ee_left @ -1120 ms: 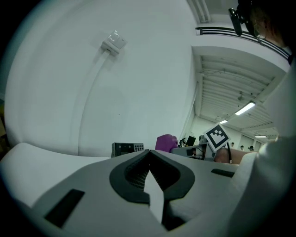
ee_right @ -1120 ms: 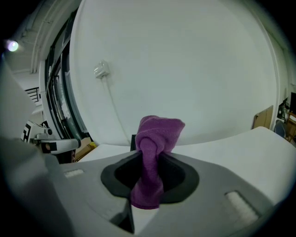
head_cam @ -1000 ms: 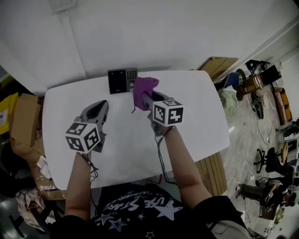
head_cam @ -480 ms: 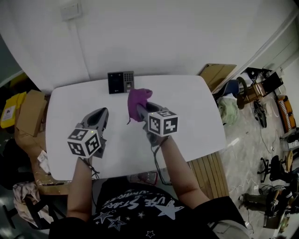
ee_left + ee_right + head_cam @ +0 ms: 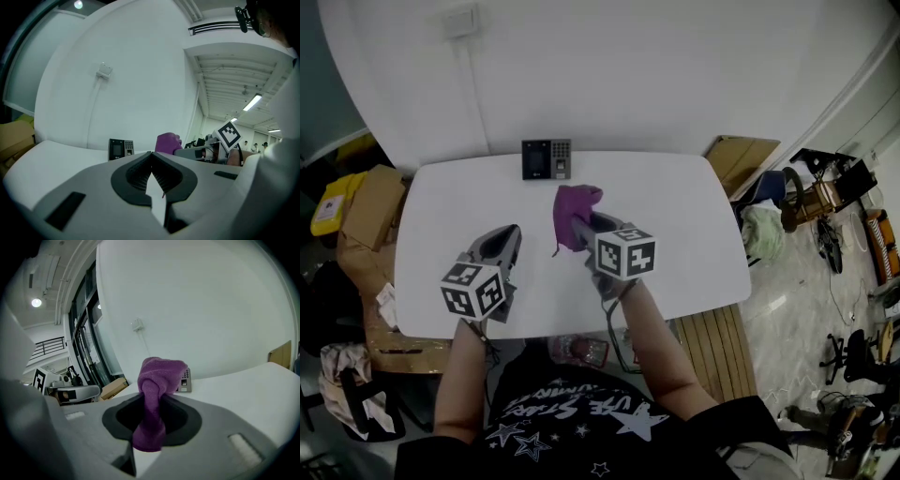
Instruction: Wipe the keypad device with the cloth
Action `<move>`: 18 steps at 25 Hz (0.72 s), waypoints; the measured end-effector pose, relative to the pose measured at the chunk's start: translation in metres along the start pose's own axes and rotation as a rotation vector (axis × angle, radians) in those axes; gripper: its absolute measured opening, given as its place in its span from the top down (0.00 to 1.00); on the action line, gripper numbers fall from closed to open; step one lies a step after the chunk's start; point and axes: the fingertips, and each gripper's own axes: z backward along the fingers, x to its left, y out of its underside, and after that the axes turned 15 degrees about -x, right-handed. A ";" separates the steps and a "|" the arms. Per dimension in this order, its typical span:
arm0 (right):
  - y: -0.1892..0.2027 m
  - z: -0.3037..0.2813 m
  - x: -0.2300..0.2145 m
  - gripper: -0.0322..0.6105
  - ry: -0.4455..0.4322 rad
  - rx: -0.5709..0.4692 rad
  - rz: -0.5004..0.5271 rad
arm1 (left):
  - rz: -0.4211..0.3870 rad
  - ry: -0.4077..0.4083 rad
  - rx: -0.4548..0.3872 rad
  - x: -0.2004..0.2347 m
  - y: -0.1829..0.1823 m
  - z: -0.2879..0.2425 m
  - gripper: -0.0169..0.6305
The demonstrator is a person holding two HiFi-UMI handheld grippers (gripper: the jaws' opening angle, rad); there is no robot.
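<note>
The dark keypad device (image 5: 547,158) stands at the far edge of the white table (image 5: 675,216), against the wall; it also shows small in the left gripper view (image 5: 121,149) and partly behind the cloth in the right gripper view (image 5: 183,380). My right gripper (image 5: 577,225) is shut on a bunched purple cloth (image 5: 574,214), held over the table's middle, short of the keypad. The cloth (image 5: 154,401) hangs pinched between its jaws. My left gripper (image 5: 504,239) hovers to the left, shut and empty, jaw tips touching (image 5: 151,154).
Cardboard boxes (image 5: 370,206) sit off the table's left edge. A wooden board (image 5: 739,155) leans by the wall at the right, with clutter and chairs on the floor beyond. A wooden slatted piece (image 5: 712,352) lies near the table's front right.
The head view has shifted so the table sits lower and farther. The right gripper with the cloth has drawn back a little from the keypad. The left gripper has barely moved.
</note>
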 end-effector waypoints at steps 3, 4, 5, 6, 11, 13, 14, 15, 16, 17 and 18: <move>0.006 0.016 0.006 0.80 -0.018 0.007 0.007 | 0.000 -0.010 -0.004 -0.015 0.007 0.012 0.96; 0.009 0.021 0.009 0.80 -0.025 0.008 0.008 | -0.003 -0.011 -0.004 -0.020 0.009 0.016 0.96; 0.011 0.027 0.011 0.80 -0.031 0.008 0.010 | -0.009 -0.013 -0.003 -0.024 0.011 0.020 0.96; 0.013 0.033 0.013 0.80 -0.038 0.008 0.012 | -0.016 -0.014 -0.002 -0.028 0.013 0.024 0.96; 0.018 0.063 0.020 0.80 -0.060 -0.003 0.021 | -0.030 -0.030 -0.021 -0.050 0.018 0.045 0.96; 0.022 0.079 0.024 0.80 -0.065 -0.003 0.021 | -0.022 -0.038 -0.029 -0.061 0.023 0.055 0.96; 0.025 0.087 0.026 0.80 -0.068 -0.001 0.022 | -0.017 -0.040 -0.030 -0.068 0.025 0.059 0.96; 0.028 0.095 0.028 0.80 -0.071 0.002 0.022 | -0.014 -0.041 -0.030 -0.074 0.028 0.064 0.96; 0.031 0.103 0.029 0.80 -0.073 0.005 0.021 | -0.012 -0.041 -0.029 -0.081 0.031 0.069 0.96; 0.033 0.111 0.030 0.80 -0.074 0.008 0.020 | -0.010 -0.040 -0.027 -0.088 0.034 0.073 0.96; 0.037 0.119 0.031 0.80 -0.074 0.013 0.020 | -0.007 -0.040 -0.027 -0.094 0.037 0.077 0.96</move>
